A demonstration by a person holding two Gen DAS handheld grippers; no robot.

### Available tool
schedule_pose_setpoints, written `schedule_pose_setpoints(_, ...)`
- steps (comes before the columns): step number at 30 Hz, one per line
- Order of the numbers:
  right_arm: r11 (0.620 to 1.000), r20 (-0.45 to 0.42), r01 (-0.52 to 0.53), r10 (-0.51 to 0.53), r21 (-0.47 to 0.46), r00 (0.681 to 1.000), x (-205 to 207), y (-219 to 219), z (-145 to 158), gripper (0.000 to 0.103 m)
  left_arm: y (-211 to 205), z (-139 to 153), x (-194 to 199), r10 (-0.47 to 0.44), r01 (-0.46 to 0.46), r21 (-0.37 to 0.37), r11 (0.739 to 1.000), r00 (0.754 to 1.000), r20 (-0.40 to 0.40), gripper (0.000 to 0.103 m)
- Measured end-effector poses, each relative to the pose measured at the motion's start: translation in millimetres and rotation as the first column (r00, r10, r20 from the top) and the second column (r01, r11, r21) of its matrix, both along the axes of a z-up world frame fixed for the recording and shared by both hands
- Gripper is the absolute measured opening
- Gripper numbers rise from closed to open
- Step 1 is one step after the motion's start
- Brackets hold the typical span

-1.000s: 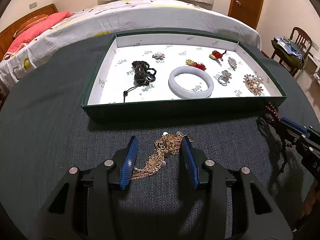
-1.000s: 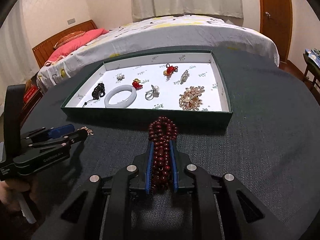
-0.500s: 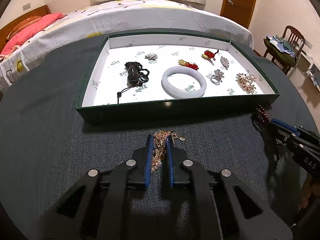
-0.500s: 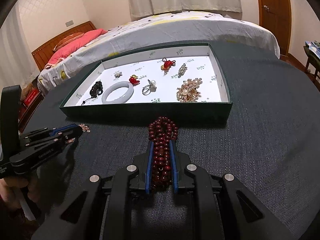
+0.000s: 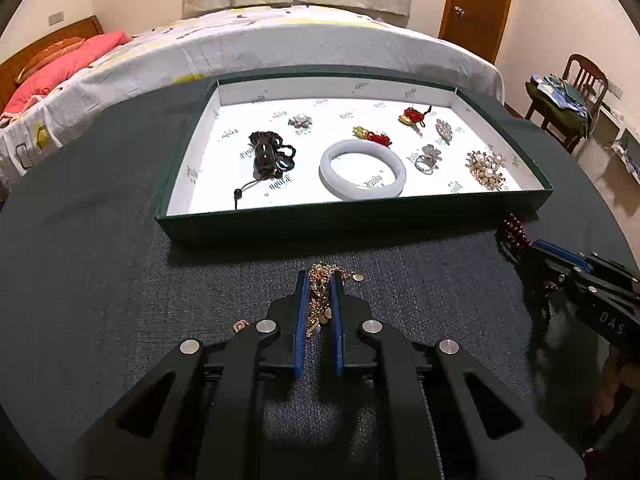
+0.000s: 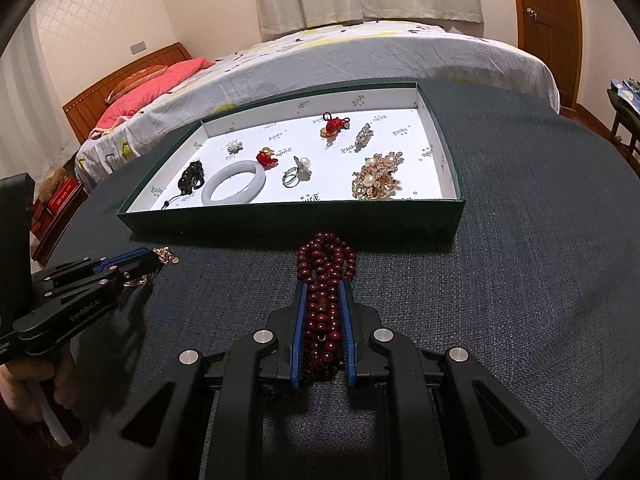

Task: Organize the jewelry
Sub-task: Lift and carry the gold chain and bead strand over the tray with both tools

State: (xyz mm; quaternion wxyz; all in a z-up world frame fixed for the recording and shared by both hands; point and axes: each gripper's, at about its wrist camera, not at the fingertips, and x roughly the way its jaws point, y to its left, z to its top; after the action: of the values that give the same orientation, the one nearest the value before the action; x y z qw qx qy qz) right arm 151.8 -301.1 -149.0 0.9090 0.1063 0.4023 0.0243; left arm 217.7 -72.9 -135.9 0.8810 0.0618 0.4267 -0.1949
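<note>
My left gripper (image 5: 319, 280) is shut on a gold chain necklace (image 5: 320, 300) just above the dark table, in front of the green tray (image 5: 360, 222). My right gripper (image 6: 323, 288) is shut on a dark red bead bracelet (image 6: 326, 264), also in front of the tray (image 6: 296, 224). The tray's white floor holds a white jade bangle (image 5: 362, 169), a black cord pendant (image 5: 266, 156), red knot charms (image 5: 414, 115), a ring (image 5: 427, 160) and a pearl brooch (image 5: 486, 168). Each gripper shows in the other's view, the right one (image 5: 516, 240) and the left one (image 6: 160, 258).
The dark textured table (image 6: 520, 280) runs round the tray. A bed (image 5: 280, 36) with a pink pillow stands behind it. A wooden chair (image 5: 576, 96) with clothes is at the right, and a door (image 5: 476, 0) is beyond.
My left gripper has closed on the gold necklace and lifted slightly. My right gripper has stayed shut on the red beads and risen a little.
</note>
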Motion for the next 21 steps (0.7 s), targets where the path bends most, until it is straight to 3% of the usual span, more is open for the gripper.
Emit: schedule_pose_setpoints(21,1.0,0.053,-0.011,0.011,-0.007,0.999,-6,6,22,0.016,9,34,-17,0.035,-0.032,-0.043,0.999,0.997,0.07,0.01)
